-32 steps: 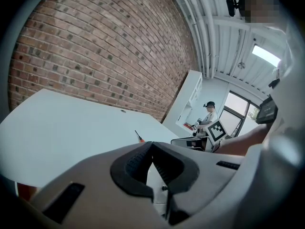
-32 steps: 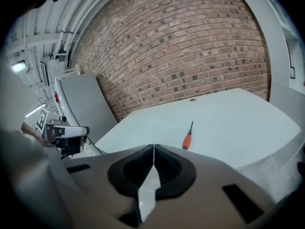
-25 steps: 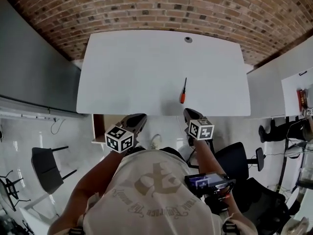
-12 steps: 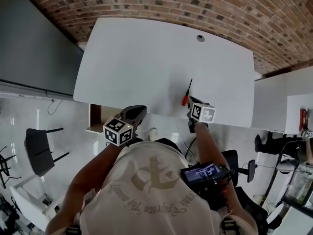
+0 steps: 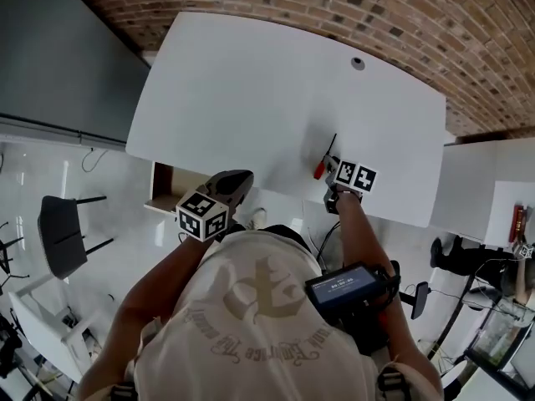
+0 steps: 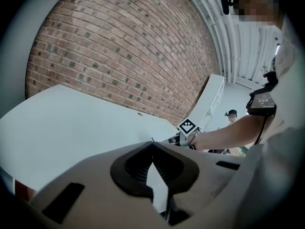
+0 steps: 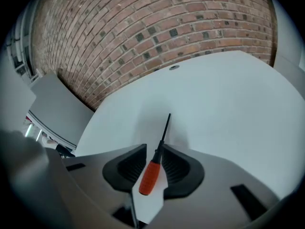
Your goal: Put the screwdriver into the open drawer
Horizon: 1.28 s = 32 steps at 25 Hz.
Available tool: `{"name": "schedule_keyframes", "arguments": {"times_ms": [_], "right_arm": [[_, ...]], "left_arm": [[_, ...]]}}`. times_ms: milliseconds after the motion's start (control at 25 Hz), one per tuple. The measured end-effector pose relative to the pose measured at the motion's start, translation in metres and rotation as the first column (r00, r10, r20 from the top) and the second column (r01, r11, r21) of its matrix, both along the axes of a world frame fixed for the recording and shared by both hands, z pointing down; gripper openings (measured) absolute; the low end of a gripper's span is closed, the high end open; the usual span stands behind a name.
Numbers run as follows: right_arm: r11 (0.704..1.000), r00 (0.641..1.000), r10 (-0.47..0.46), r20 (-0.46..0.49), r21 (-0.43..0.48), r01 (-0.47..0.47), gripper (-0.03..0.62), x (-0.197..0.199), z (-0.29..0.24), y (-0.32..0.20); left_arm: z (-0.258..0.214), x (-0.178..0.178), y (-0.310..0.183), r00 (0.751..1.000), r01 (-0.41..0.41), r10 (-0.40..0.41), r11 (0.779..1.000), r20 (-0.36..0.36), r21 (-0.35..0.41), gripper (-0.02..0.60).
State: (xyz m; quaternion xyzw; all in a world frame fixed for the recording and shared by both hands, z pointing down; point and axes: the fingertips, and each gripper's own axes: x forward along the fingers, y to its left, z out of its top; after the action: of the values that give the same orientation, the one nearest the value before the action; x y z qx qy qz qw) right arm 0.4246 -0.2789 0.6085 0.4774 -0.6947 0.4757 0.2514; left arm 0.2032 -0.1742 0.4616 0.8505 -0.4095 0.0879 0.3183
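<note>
Screwdriver (image 5: pixel 324 159) is lying on the white table (image 5: pixel 251 82) in the head view, well apart from the open drawer (image 5: pixel 165 192) at the table's left front edge. I am judging that gripping, carrying and dropping it in are what is left.

In the left gripper view, my left gripper (image 6: pixel 152 144) is hanging pressed together, holding nothing.

In the right gripper view, my right gripper (image 7: pixel 153 149) has just been opening its jaws and is straddling the orange handle without pinching it.

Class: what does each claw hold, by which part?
Nothing held. Right claw, whose jaws have just been opening, straddles the screwdriver handle, not pressing; left claw shut, empty.
</note>
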Motion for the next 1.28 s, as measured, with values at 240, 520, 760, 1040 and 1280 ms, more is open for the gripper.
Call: {"name": "schedule_keyframes", "arguments": {"times_ms": [240,520,760,1040,1280], "right_arm": [[0.994,0.999,-0.004,-0.034,-0.107,0.000,0.117,-0.006,0.015,-0.005],[0.985,0.995,-0.014,-0.097,-0.171,-0.003,0.117,-0.007,0.027,-0.010],[0.980,0.978,-0.084,-0.191,-0.192,0.046,0.109,-0.011,0.030,-0.012],[0.977,0.951,-0.149,-0.273,-0.186,0.100,0.100,-0.008,0.030,-0.009],[0.979,0.956,-0.117,-0.267,-0.190,0.067,0.086,-0.005,0.029,-0.009]], "left_arm": [[-0.001,-0.006,0.001,0.999,0.034,-0.034,0.999,0.005,-0.012,0.020],[-0.003,-0.013,-0.001,0.998,0.067,-0.067,0.998,0.004,-0.018,0.020],[-0.008,-0.026,-0.006,0.995,0.102,-0.102,0.995,0.003,-0.009,0.020],[-0.010,-0.025,-0.005,0.994,0.109,-0.109,0.994,0.004,-0.006,0.020],[-0.016,-0.033,-0.002,0.991,0.133,-0.133,0.991,0.015,0.007,0.020]]}}
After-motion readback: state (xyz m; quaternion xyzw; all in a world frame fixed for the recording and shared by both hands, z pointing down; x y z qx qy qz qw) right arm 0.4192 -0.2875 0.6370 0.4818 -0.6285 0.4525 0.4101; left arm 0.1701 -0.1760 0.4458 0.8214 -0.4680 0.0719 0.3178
